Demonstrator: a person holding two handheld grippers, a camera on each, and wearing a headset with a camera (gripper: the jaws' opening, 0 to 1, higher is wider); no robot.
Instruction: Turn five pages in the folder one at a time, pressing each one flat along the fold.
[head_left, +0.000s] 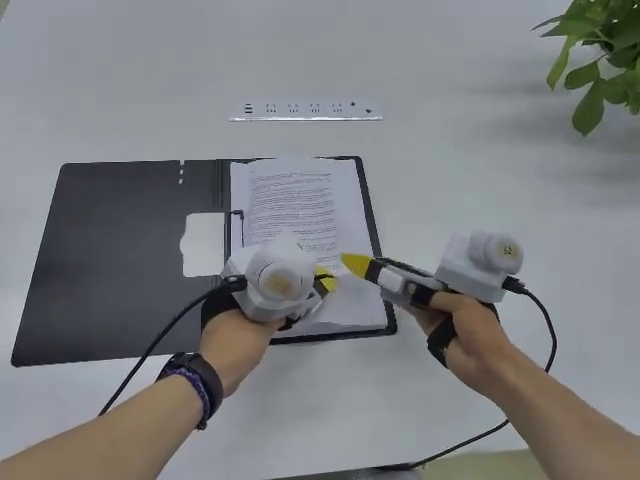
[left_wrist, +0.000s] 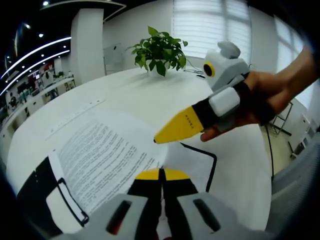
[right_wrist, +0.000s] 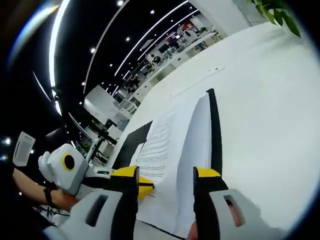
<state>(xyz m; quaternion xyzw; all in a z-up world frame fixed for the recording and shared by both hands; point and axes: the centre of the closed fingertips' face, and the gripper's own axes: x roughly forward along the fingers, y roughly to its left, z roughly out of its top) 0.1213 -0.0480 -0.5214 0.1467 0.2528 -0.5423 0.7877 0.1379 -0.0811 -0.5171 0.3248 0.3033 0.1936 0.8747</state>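
My left gripper (left_wrist: 161, 176) has its jaws closed; the right gripper (right_wrist: 166, 175) has them wide. I risk pinching two pages (head_left: 300, 200) at once.

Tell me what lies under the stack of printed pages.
The black folder: its right cover shows as a thin dark border around the pages. Anything between stack and cover is hidden, and the left tool covers the stack's lower left part.

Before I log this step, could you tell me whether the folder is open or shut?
Open. The folder lies spread flat on the table, black left cover beside the printed pages on its right half.
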